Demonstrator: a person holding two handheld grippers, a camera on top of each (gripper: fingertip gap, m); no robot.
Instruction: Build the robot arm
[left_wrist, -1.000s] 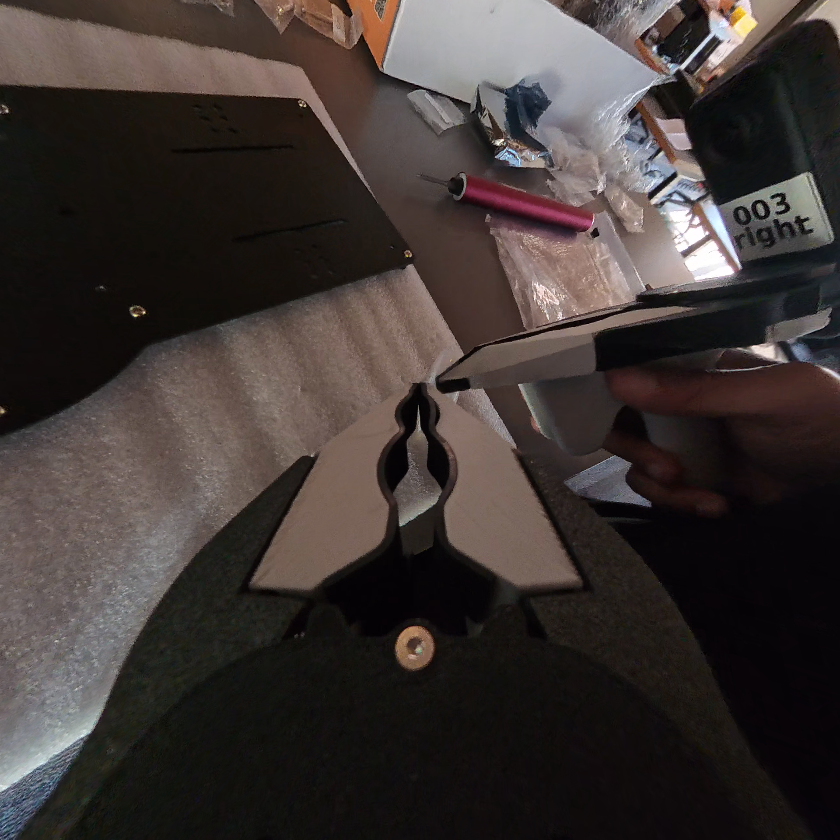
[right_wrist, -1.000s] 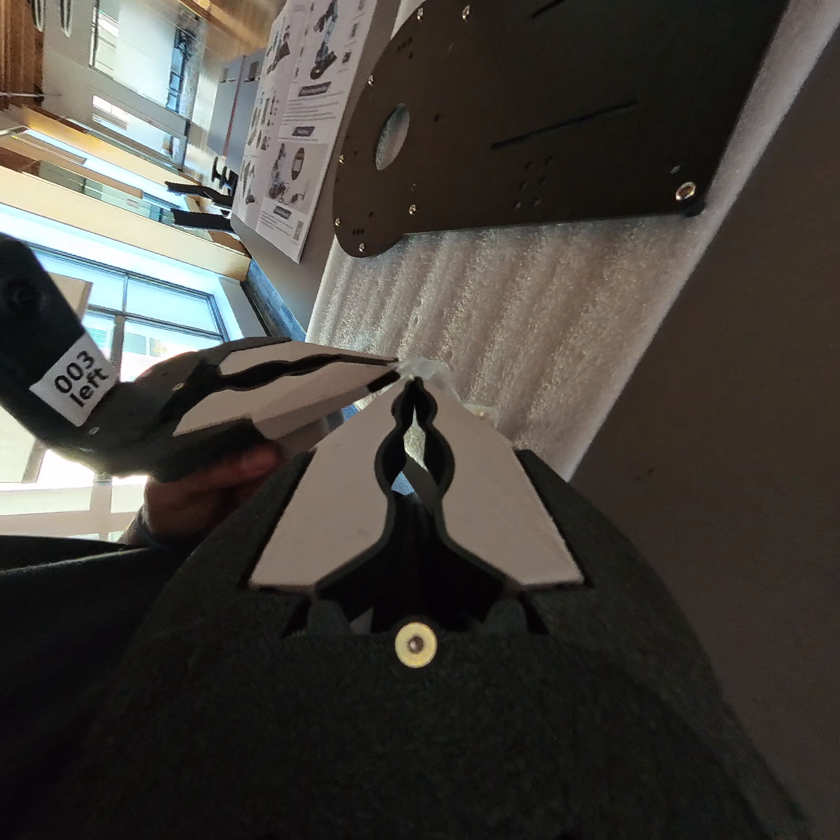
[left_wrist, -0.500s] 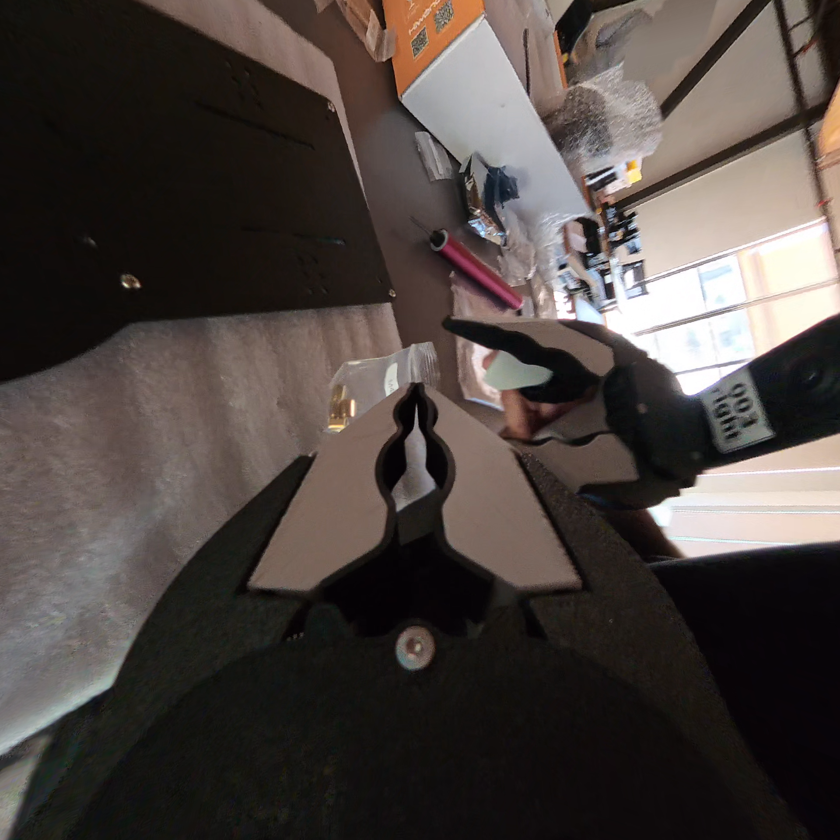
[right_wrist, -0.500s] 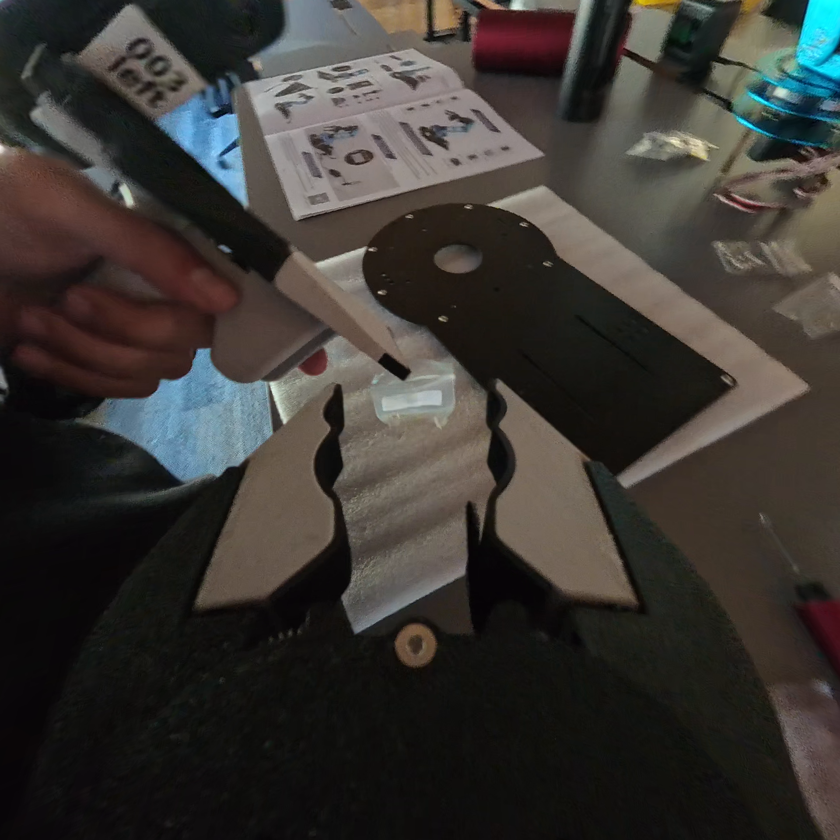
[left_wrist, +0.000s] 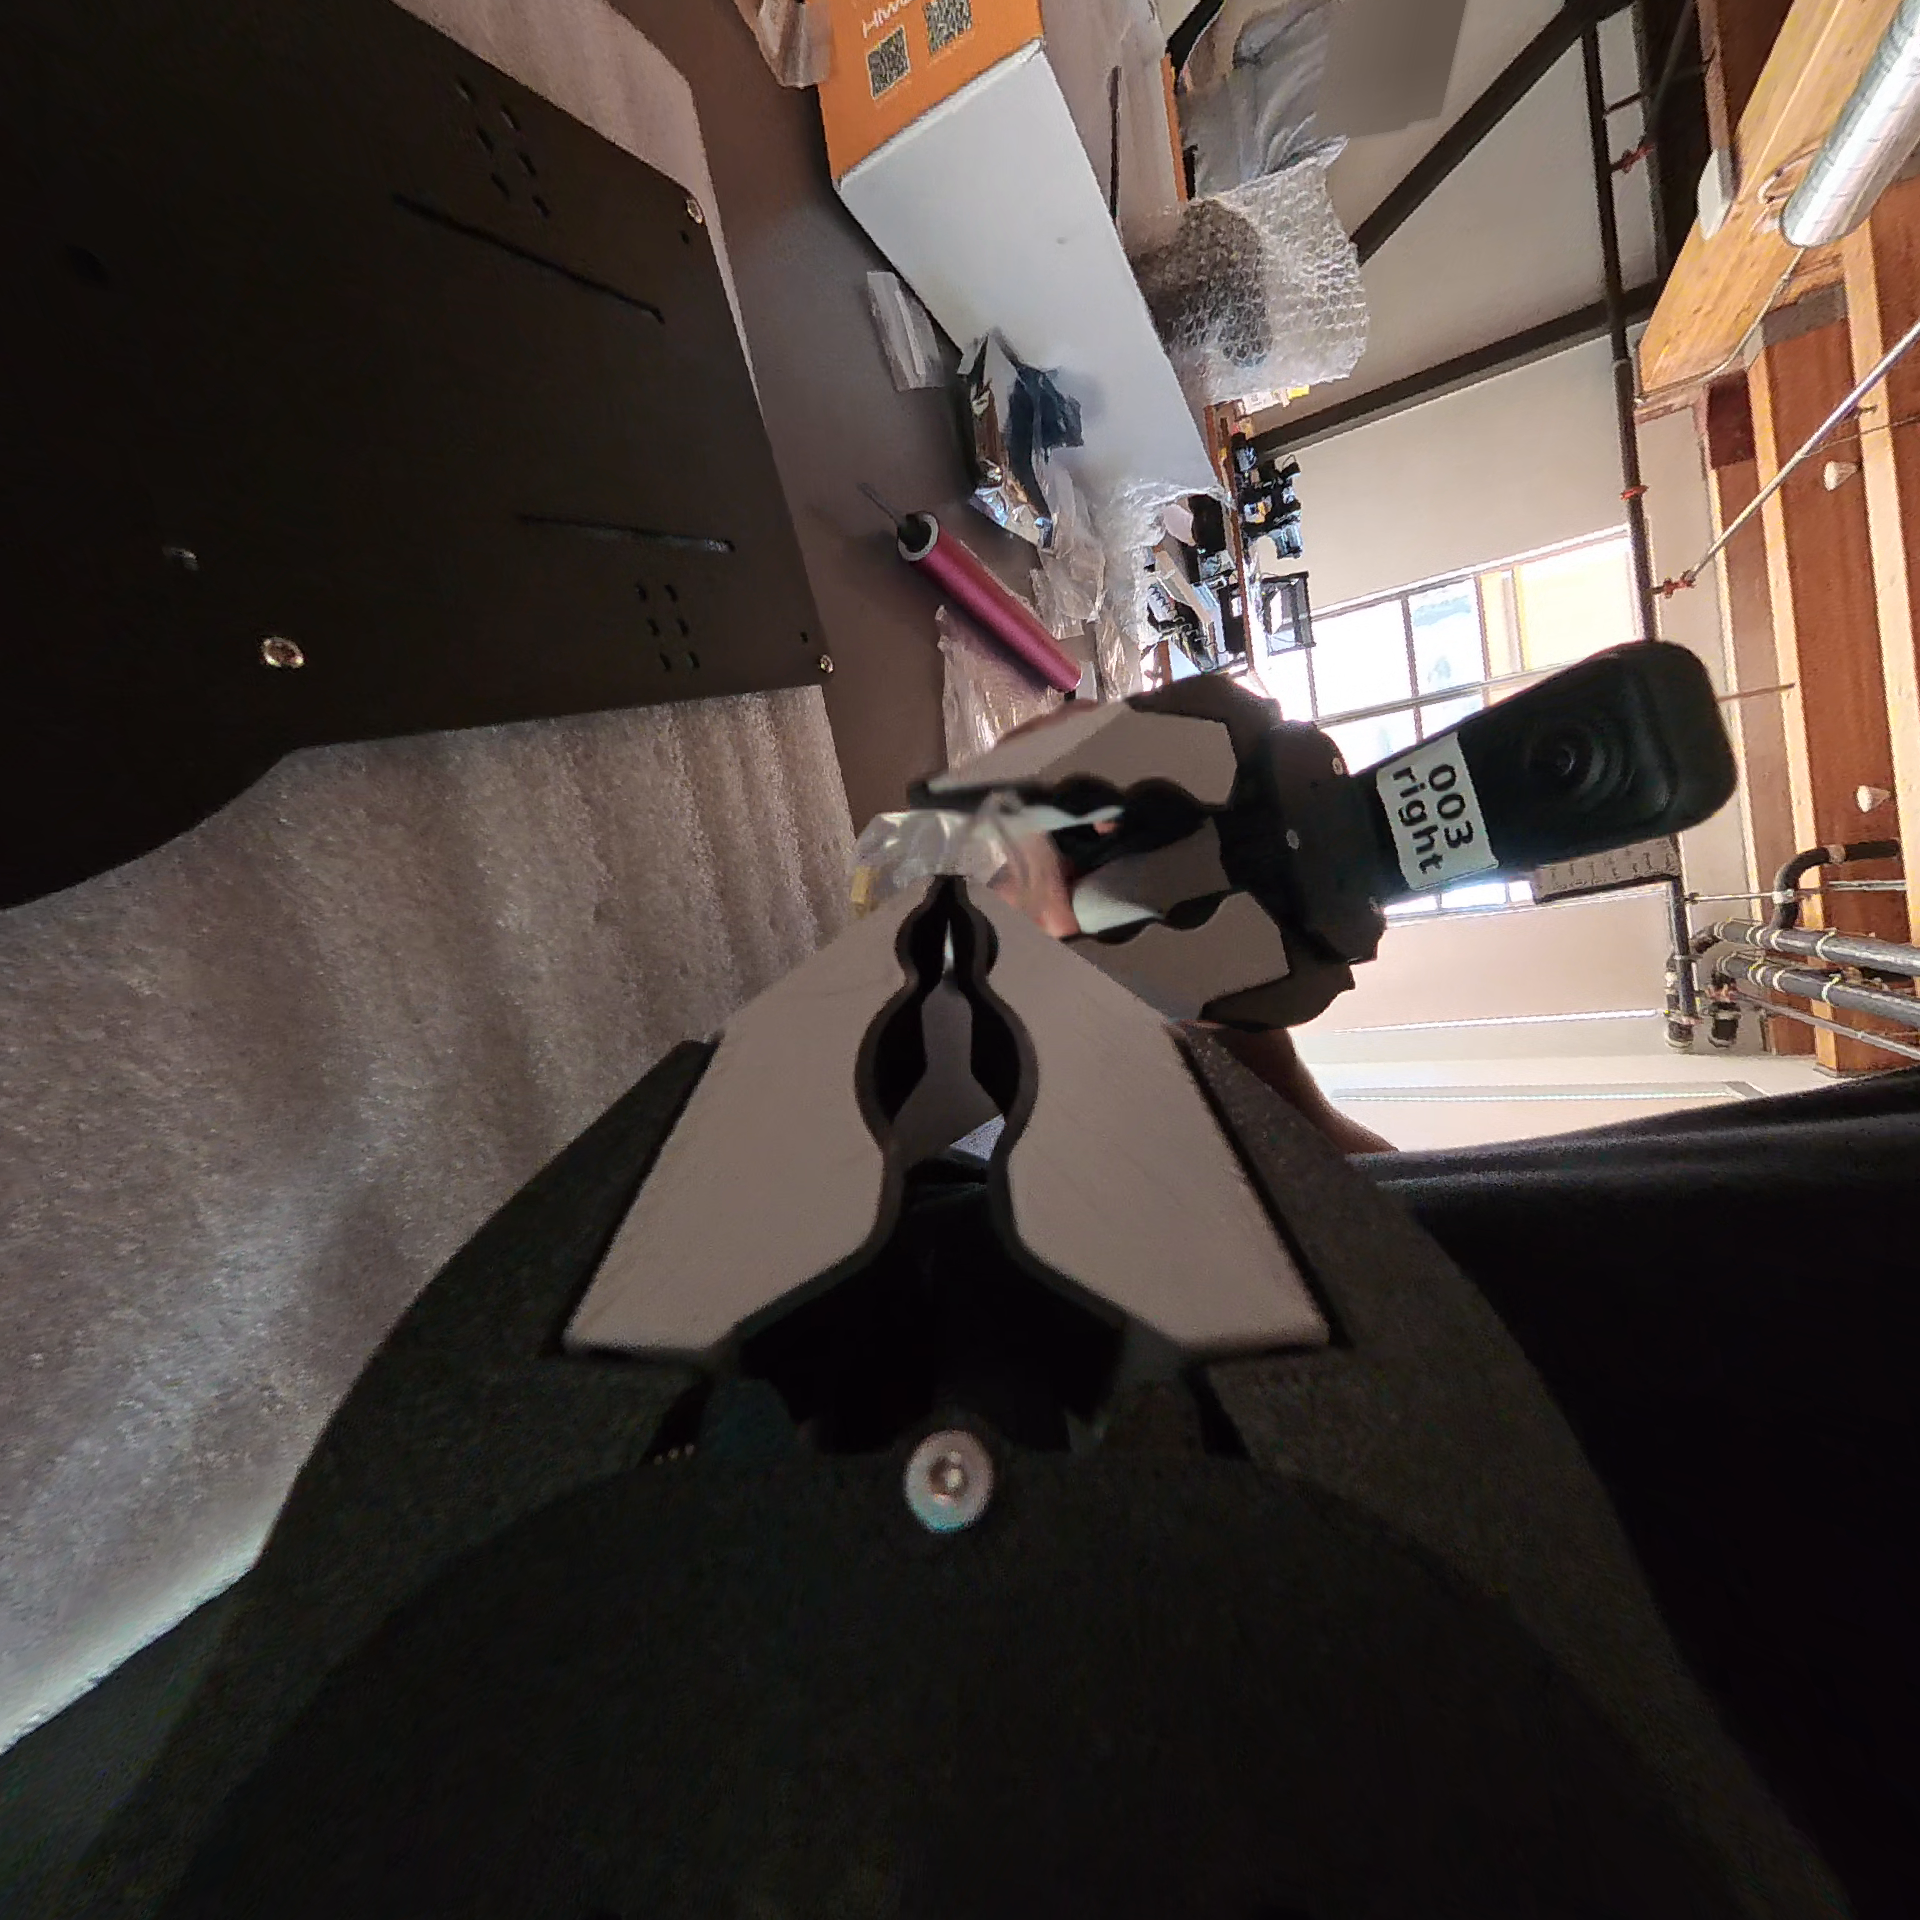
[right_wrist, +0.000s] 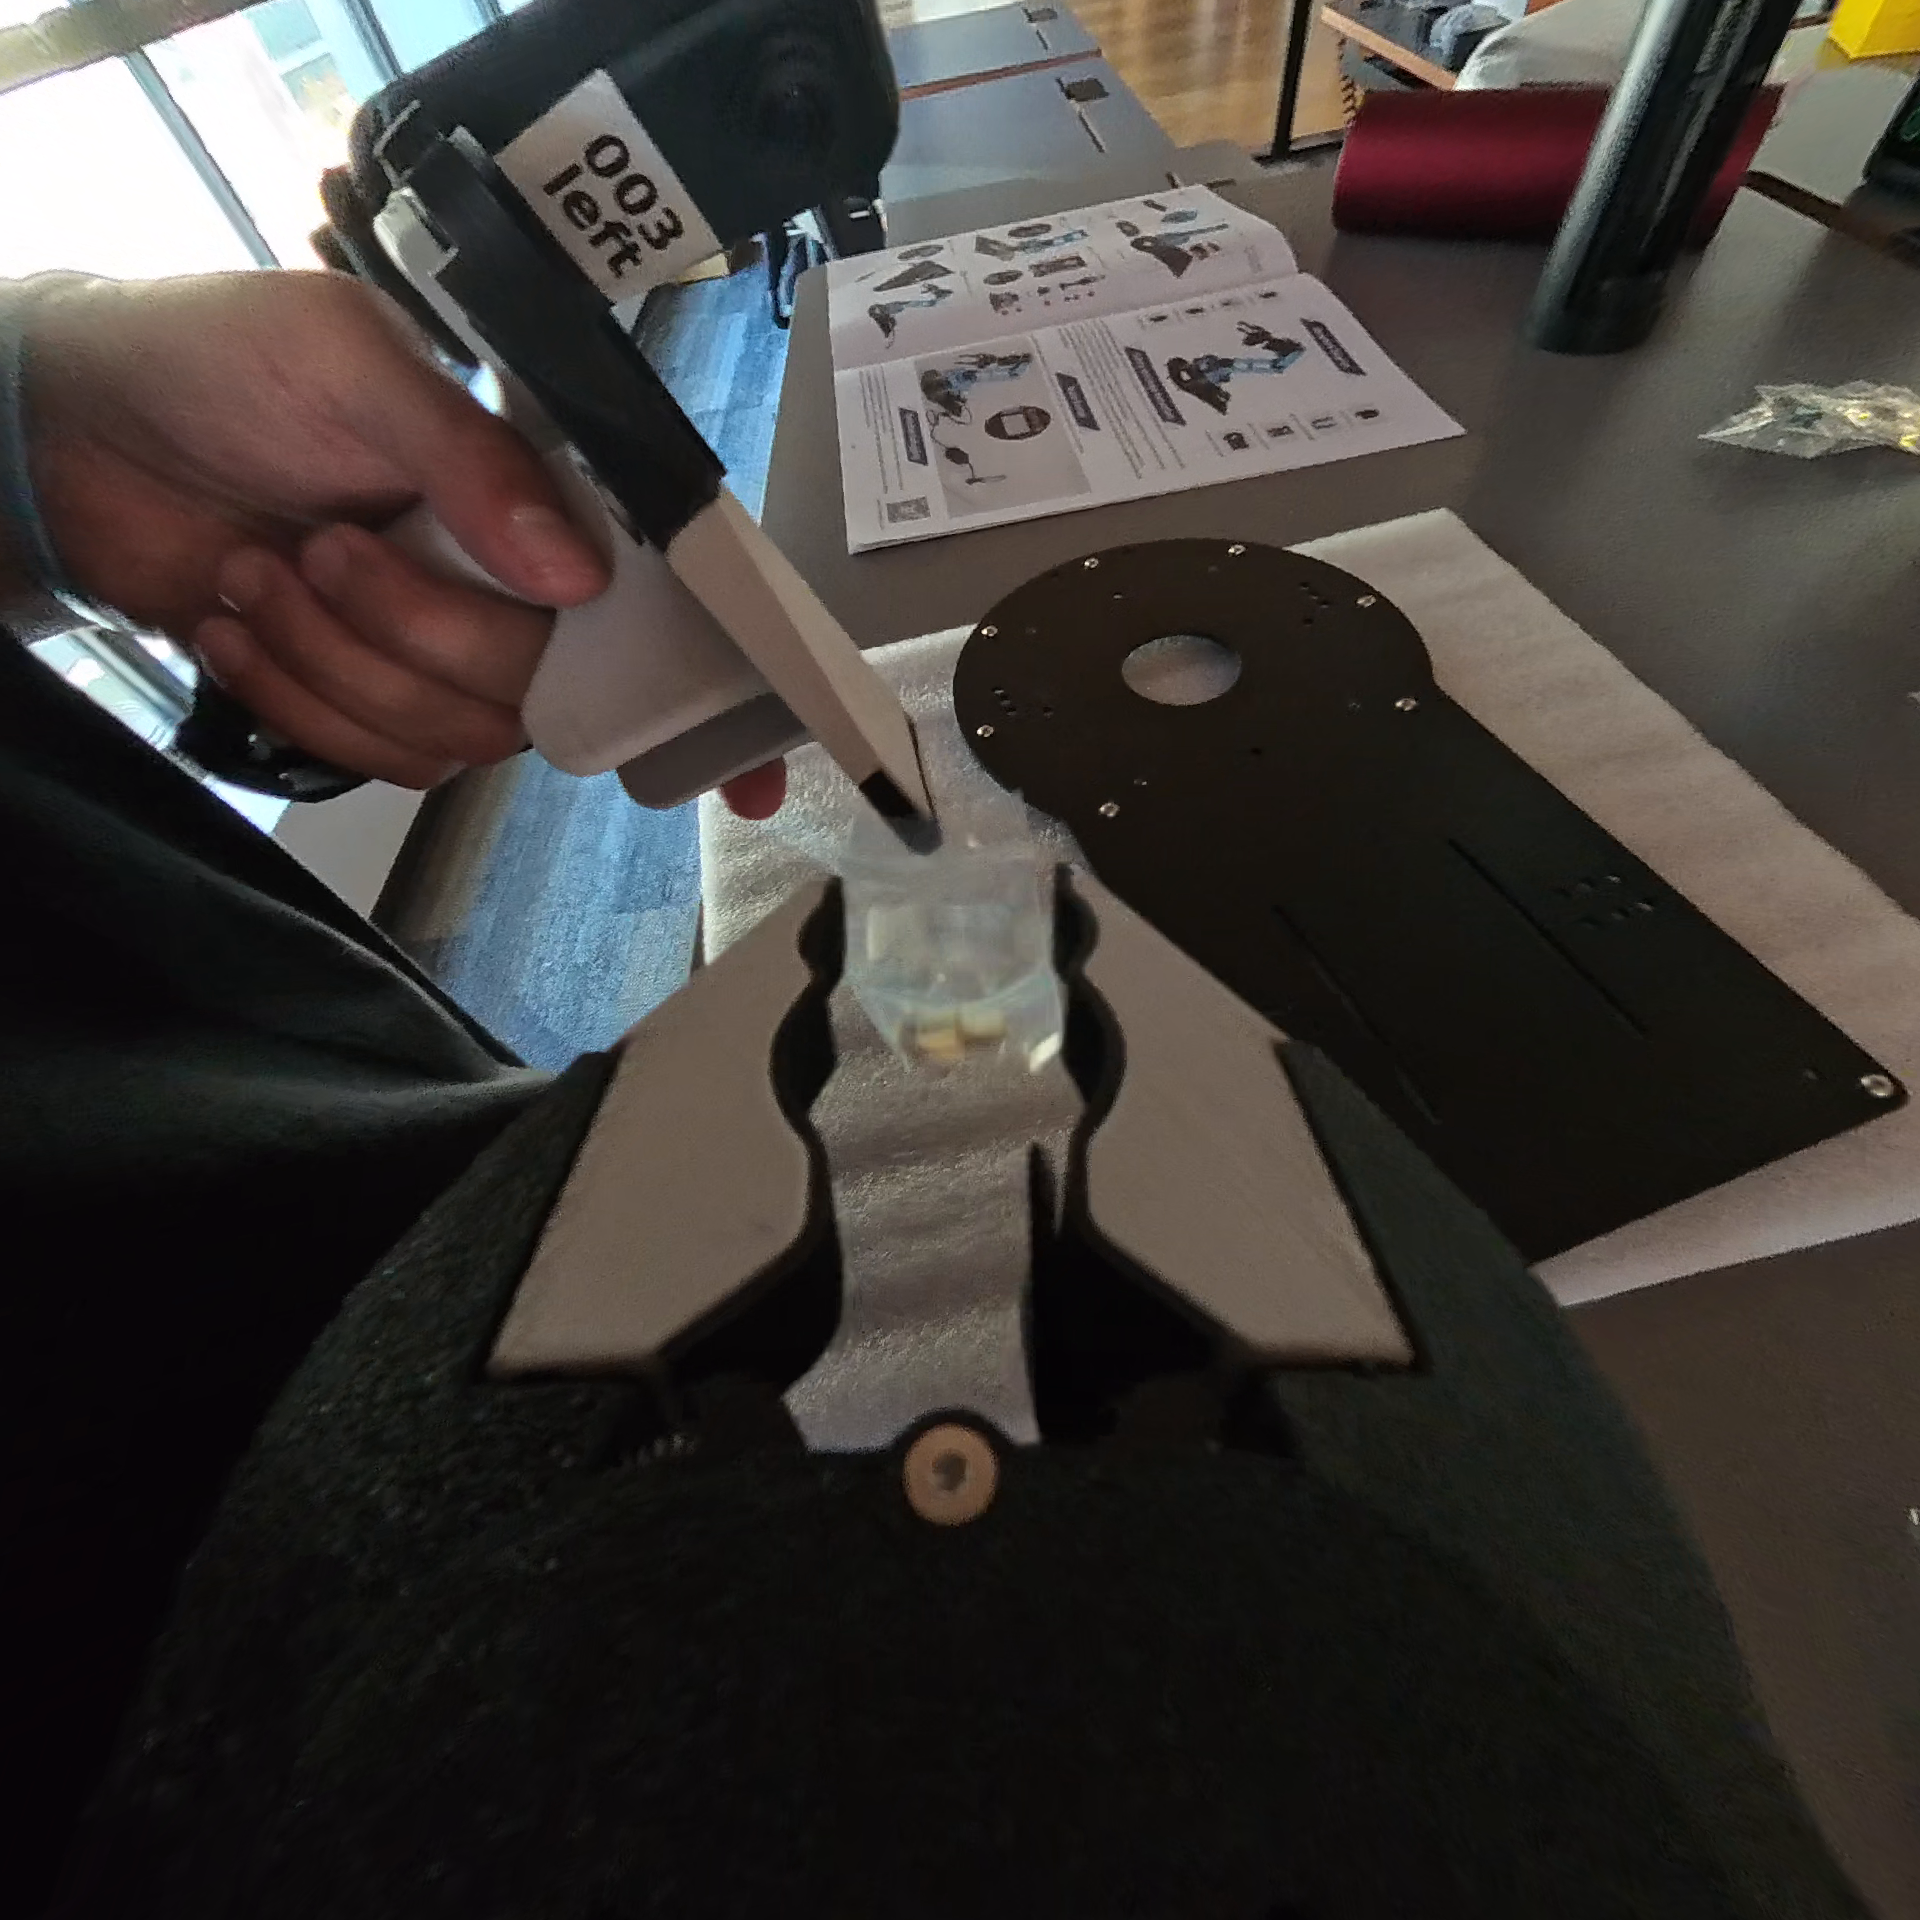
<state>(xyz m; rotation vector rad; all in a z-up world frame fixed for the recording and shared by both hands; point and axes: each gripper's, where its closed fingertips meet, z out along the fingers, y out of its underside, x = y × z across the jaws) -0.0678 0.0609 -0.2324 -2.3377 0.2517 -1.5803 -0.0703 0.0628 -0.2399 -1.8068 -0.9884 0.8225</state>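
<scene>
A small clear plastic bag (right_wrist: 951, 966) with a few small pale parts at its bottom hangs above the white foam sheet (right_wrist: 1714, 831). My left gripper (left_wrist: 948, 909) is shut on the bag's top edge; it also shows in the right wrist view (right_wrist: 902, 821), coming in from the upper left, held by a hand (right_wrist: 312, 520). My right gripper (right_wrist: 945, 904) is open, with its two fingers on either side of the bag. In the left wrist view the bag (left_wrist: 914, 836) sits between the right gripper's (left_wrist: 997, 842) spread fingers. A black metal plate (right_wrist: 1351, 831) lies on the foam beside them.
An open instruction booklet (right_wrist: 1122, 353) lies behind the plate. A black cylinder (right_wrist: 1652, 177), a dark red roll (right_wrist: 1455, 156) and small part bags (right_wrist: 1829, 416) stand at the back right. A pink-handled screwdriver (left_wrist: 987, 603) and an orange-and-white box (left_wrist: 997, 208) lie past the plate. Both grippers' tips are close together, under 4 cm apart.
A second ago both grippers pinched the bag. The right gripper let go, opened and swung round; now it has come closer, its narrower jaws around the bag that the left still holds.
</scene>
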